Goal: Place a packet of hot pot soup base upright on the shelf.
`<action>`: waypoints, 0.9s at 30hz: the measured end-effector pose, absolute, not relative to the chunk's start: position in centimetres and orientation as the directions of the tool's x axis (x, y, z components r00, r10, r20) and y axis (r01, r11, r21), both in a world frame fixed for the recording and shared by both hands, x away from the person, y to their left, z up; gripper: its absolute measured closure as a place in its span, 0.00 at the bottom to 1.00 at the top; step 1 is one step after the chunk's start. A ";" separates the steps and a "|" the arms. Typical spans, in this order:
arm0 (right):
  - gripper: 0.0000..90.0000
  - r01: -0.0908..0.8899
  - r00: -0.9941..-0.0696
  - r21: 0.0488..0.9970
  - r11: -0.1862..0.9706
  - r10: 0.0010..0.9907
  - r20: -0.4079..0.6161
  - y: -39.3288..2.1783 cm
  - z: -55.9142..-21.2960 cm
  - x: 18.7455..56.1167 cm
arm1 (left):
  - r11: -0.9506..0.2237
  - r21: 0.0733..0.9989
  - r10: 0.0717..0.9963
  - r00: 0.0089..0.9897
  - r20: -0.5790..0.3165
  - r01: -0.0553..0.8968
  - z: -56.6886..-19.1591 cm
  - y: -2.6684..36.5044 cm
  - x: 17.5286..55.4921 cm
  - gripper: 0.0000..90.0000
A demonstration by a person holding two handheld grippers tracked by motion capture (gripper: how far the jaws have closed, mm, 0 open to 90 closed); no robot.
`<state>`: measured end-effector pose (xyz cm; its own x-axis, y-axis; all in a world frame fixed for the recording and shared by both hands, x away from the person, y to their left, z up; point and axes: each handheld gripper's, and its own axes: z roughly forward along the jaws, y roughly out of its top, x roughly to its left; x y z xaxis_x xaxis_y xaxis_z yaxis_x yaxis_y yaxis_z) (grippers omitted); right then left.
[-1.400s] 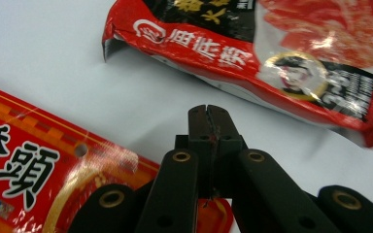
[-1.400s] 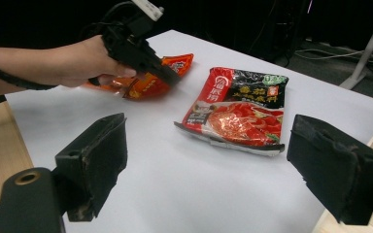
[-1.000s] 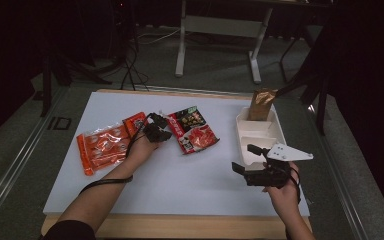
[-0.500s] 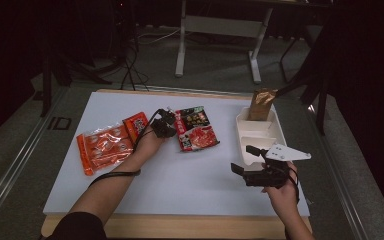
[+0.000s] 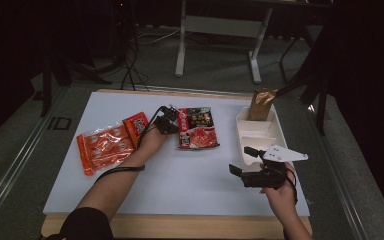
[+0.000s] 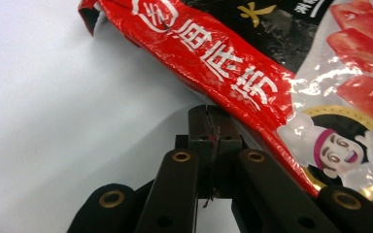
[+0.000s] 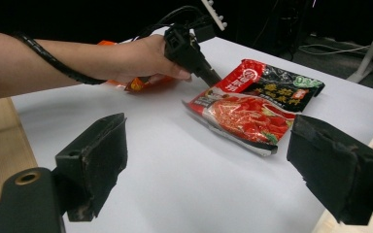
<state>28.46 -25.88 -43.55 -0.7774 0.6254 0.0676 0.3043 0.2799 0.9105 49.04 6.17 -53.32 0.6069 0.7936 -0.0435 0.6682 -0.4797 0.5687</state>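
Observation:
A red-and-black food packet (image 5: 197,127) lies flat near the middle of the white table. My left gripper (image 5: 175,127) is shut, and its tips rest against the packet's left edge (image 6: 252,92). From the left gripper view (image 6: 210,114) I cannot tell whether the film is pinched. In the right gripper view, that left gripper (image 7: 213,77) and its hand are at the far side of the packet (image 7: 252,109). My right gripper (image 5: 240,161) hovers open near the table's front right, jaws wide apart (image 7: 209,160), with nothing between them.
Two orange packets (image 5: 105,147) lie at the left of the table, by the left wrist. A white compartment tray (image 5: 272,132) stands at the right, with a brown pouch (image 5: 261,102) upright at its far end. The table's wooden front edge (image 5: 180,227) is near.
My left gripper has moved right and slightly away from me. The red-and-black packet has shifted right with it and turned to lie straighter. The right gripper has stayed put.

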 end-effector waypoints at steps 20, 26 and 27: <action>0.16 0.299 -0.782 0.901 0.315 0.621 0.043 -25.5 -44.0 28.5 | -0.411 0.628 0.827 0.561 -0.049 0.661 -51.1 7.2 49.9 0.77; 0.16 0.297 -0.789 0.895 0.332 0.614 0.035 -25.4 -44.1 28.5 | -0.375 0.643 0.828 0.553 -0.092 0.668 -51.1 6.7 51.0 0.70; 0.16 0.299 -0.789 0.894 0.333 0.614 0.035 -25.4 -44.2 28.5 | -0.364 0.644 0.832 0.546 -0.100 0.673 -51.2 6.6 51.2 0.69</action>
